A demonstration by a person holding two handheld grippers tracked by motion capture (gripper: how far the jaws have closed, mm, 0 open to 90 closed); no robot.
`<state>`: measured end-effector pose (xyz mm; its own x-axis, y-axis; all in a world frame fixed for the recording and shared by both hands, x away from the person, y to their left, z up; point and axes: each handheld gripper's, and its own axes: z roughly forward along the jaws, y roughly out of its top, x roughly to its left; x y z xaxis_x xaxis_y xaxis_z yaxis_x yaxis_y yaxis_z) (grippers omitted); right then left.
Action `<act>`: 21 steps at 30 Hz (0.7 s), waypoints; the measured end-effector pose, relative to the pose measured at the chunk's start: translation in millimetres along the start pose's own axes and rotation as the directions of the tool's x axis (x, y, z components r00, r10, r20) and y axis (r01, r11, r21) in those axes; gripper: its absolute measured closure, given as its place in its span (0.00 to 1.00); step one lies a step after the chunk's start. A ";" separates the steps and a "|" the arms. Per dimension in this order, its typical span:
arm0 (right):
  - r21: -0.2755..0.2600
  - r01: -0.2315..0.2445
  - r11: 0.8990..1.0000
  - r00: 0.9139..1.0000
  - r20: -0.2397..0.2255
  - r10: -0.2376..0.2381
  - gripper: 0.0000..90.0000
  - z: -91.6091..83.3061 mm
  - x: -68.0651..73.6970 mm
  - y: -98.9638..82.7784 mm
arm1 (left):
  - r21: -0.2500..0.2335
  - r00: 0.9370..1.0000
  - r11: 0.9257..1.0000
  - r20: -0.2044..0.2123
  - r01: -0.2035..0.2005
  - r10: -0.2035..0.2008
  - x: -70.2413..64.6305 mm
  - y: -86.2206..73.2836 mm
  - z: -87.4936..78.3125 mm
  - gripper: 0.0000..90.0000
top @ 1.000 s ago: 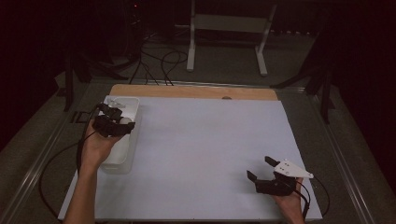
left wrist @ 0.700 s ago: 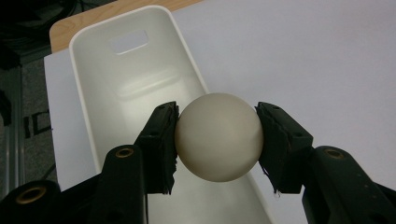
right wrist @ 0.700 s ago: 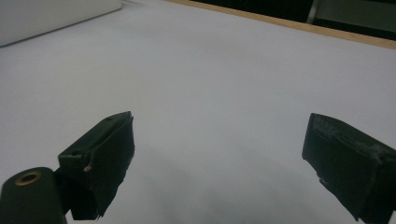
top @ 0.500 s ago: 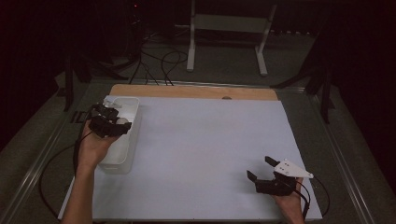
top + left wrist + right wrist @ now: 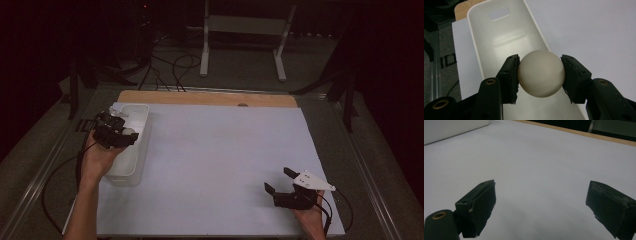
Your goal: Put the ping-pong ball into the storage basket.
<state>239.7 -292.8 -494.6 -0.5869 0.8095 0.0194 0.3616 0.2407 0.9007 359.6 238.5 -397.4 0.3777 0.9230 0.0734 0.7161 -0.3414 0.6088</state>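
Observation:
A cream-white ball (image 5: pixel 541 73) sits between the black pads of my left gripper (image 5: pixel 540 75), which is shut on it. In the high view that left gripper (image 5: pixel 124 134) hangs over the long white bin (image 5: pixel 131 170) at the table's left side; the ball (image 5: pixel 129 132) shows as a pale spot at its tip. From the left gripper view, the bin (image 5: pixel 499 35) lies bare below the ball, a handle slot in its far wall. My right gripper (image 5: pixel 281 181) rests near the front right of the white table top (image 5: pixel 220 150), open, and its pads (image 5: pixel 480 202) hold nothing.
A wooden strip (image 5: pixel 200 97) runs along the table's far edge. Beyond it stand a white metal stand (image 5: pixel 245 30) and loose cables (image 5: pixel 170 65) on the dark floor. A black cable (image 5: pixel 55 185) trails from my left gripper off the table's left side.
My left hand has shifted slightly with the ball, staying over the bin. The right gripper has not moved.

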 end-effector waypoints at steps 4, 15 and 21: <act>0.000 0.001 1.000 1.000 0.001 -0.001 0.10 -0.1 -0.1 0.0 | 0.007 1.000 1.000 0.001 0.000 0.000 1.0 -1.4 1.2 0.56; 0.000 0.001 1.000 1.000 0.001 -0.001 0.10 0.1 -0.1 -0.1 | 0.011 1.000 1.000 0.000 0.003 -0.003 2.7 -4.5 2.4 0.56; 0.000 0.001 1.000 1.000 0.001 -0.001 0.10 0.0 -0.1 0.0 | 0.013 1.000 1.000 0.002 0.005 -0.005 2.9 -5.0 2.5 0.56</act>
<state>239.7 -292.9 -494.6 -0.5865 0.8098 0.0180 0.3614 0.2416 0.9006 358.5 242.4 -402.3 0.3757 0.9242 0.0690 0.7253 -0.3395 0.5989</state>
